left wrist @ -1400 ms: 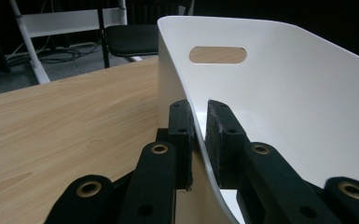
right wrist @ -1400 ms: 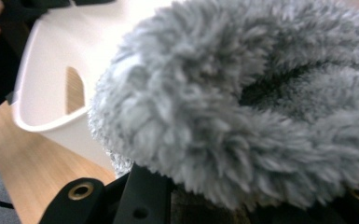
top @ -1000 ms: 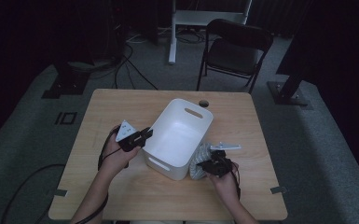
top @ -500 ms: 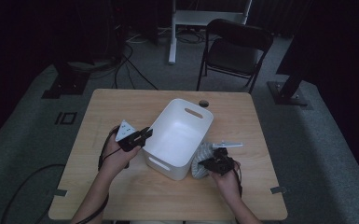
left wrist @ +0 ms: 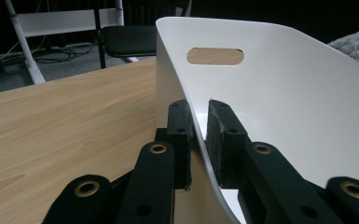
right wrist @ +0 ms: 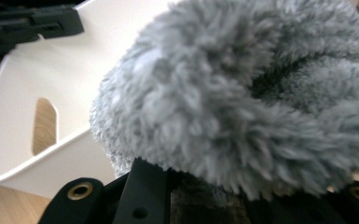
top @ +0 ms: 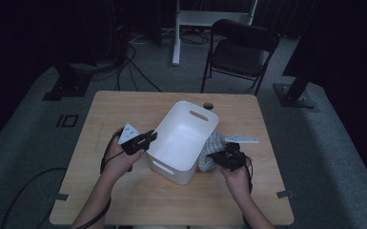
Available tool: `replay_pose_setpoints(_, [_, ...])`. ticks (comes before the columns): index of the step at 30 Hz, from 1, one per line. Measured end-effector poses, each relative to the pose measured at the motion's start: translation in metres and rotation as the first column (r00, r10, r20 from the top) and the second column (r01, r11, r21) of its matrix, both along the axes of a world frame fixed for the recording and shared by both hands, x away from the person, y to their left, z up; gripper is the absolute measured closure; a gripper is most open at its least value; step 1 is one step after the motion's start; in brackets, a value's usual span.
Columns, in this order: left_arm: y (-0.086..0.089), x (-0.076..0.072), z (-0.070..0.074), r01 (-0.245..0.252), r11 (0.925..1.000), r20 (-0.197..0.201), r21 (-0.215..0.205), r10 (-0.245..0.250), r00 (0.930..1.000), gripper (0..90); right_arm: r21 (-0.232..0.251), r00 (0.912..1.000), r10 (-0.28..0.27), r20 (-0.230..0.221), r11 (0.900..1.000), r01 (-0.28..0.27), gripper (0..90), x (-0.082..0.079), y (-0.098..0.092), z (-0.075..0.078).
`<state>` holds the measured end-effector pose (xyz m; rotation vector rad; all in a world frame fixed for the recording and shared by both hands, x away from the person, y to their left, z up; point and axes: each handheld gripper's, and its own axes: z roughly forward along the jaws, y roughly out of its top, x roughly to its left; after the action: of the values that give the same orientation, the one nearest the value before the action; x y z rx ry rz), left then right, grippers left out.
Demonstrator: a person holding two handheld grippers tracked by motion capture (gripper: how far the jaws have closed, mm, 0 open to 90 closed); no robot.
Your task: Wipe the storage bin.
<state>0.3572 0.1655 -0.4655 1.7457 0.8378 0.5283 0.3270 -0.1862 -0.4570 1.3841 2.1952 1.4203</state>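
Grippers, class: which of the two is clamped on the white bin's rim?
The left gripper: its jaws pinch the white bin wall. The right gripper holds the grey fluffy cloth instead.

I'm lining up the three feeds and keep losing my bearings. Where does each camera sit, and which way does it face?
High view: above the person's side, looking forward and down on the table; both forearms enter from below.
Left gripper view: rides the left tongs, clamped on the white bin wall.
Right gripper view: rides the right tongs, facing the grey fluffy cloth they grip.
Shared: all three show the bin.
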Motion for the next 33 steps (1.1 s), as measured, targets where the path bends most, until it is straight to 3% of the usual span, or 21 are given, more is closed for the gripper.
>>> replay_pose_setpoints(9, [0.0, 0.0, 0.0, 0.001, 1.0, 0.001, 0.005, -0.001, 1.0, 79.6, -0.049, 0.997, -0.034, -0.07, 0.998, 0.031, 76.3, 0.013, -0.002, -0.028])
replay_pose_setpoints(17, [0.0, 0.0, 0.0, -0.007, 1.0, -0.001, 0.001, 0.007, 1.0, 79.5, -0.092, 0.9856, -0.051, -0.161, 0.995, 0.036, 76.4, 0.027, -0.002, -0.059])
replay_pose_setpoints(20, [0.0, 0.0, 0.0, -0.01, 0.9999, -0.003, -0.002, 0.01, 0.9999, 79.2, -0.097, 0.9857, -0.047, -0.162, 0.995, 0.032, 76.4, 0.027, -0.002, -0.057])
replay_pose_setpoints(24, [-0.001, 0.0, 0.0, -0.015, 0.9999, -0.002, 0.001, 0.015, 0.9999, 79.2, -0.043, 0.9889, -0.02, -0.147, 0.999, 0.013, 76.5, 0.022, -0.006, -0.046])
replay_pose_setpoints(25, [-0.001, 0.0, 0.0, -0.017, 0.9999, 0.0, 0.002, 0.017, 0.9999, 79.2, -0.005, 0.9949, -0.006, -0.101, 1.0, 0.006, 76.5, 0.017, -0.009, -0.03])
replay_pose_setpoints(26, [-0.001, 0.0, 0.0, -0.017, 0.9999, 0.0, 0.002, 0.017, 0.9999, 79.2, -0.005, 0.9949, -0.006, -0.101, 1.0, 0.006, 76.5, 0.017, -0.009, -0.03])
replay_pose_setpoints(27, [-0.001, 0.0, 0.0, -0.017, 0.9999, 0.001, 0.002, 0.017, 0.9999, 79.2, 0.032, 0.9989, -0.002, -0.048, 0.999, 0.004, 76.4, 0.012, -0.012, -0.013])
replay_pose_setpoints(28, [-0.001, 0.0, 0.0, -0.017, 0.9999, 0.001, 0.002, 0.017, 0.9999, 79.2, 0.032, 0.9989, -0.002, -0.048, 0.999, 0.004, 76.4, 0.012, -0.012, -0.013])
replay_pose_setpoints(29, [-0.001, 0.0, 0.0, -0.014, 0.9999, 0.002, 0.0, 0.014, 0.9999, 79.2, 0.048, 1.0, -0.003, -0.005, 0.999, 0.003, 76.5, 0.009, -0.013, 0.002])
replay_pose_setpoints(31, [-0.001, 0.0, 0.0, -0.009, 1.0, 0.001, 0.001, 0.009, 1.0, 79.3, 0.053, 0.9998, -0.005, 0.018, 0.999, 0.004, 76.4, 0.009, -0.014, 0.008])
replay_pose_setpoints(33, [-0.001, 0.0, 0.0, -0.006, 1.0, 0.002, 0.002, 0.006, 1.0, 79.2, 0.064, 0.9999, -0.008, 0.012, 0.998, 0.008, 76.4, 0.012, -0.015, 0.008])
